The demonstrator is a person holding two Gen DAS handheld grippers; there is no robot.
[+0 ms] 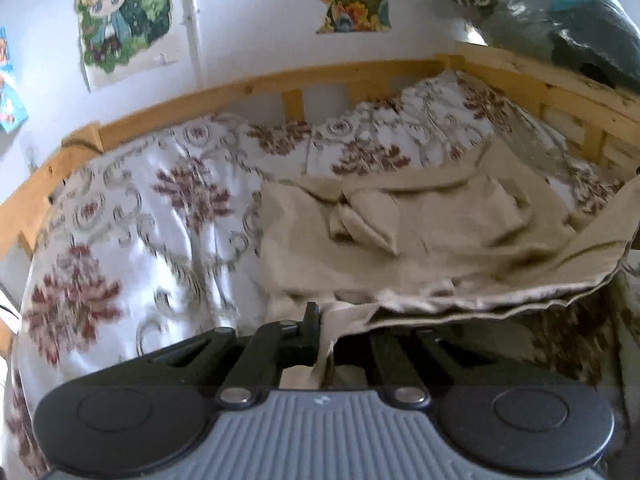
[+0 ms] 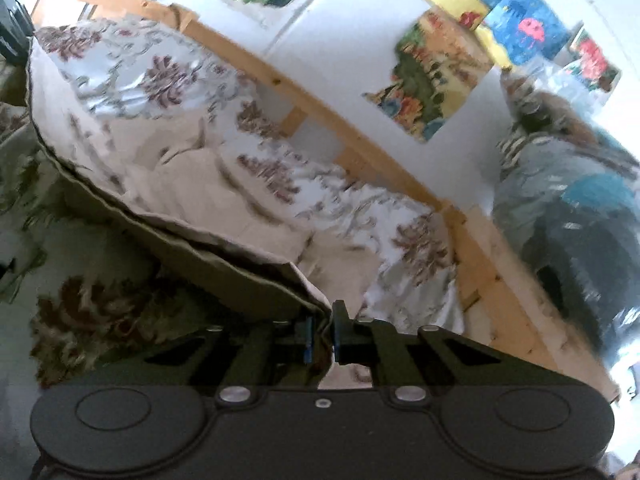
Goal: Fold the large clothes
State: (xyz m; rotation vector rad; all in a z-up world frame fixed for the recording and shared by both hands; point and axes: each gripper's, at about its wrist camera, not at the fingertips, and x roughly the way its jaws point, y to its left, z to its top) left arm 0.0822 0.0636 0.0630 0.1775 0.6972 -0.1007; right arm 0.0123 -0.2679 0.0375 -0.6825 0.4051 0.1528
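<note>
Beige fabric is the workpiece: a large beige garment lying rumpled on a floral bedspread, with its near hem lifted off the bed between the two tools.

Left gripper: jaws pressed together, pinching the garment's near edge. Cloth bunches over the fingers and hides the right-hand one; only the left-hand black finger shows clearly. From there the hem runs off to the right of the left wrist view as a raised, doubled edge.

Right gripper: jaws nearly together, a thin fold of the same garment clamped between the blue pads. The hem stretches up and to the left from the grip, hanging clear of the bedspread beneath it.

The rest of the garment lies on the bed in loose folds, middle of the mattress, well inside the wooden bed rail.

Background: white wall with cartoon posters, and a clear plastic bag of clothes at the far corner of the bed. Both views are motion-blurred.
</note>
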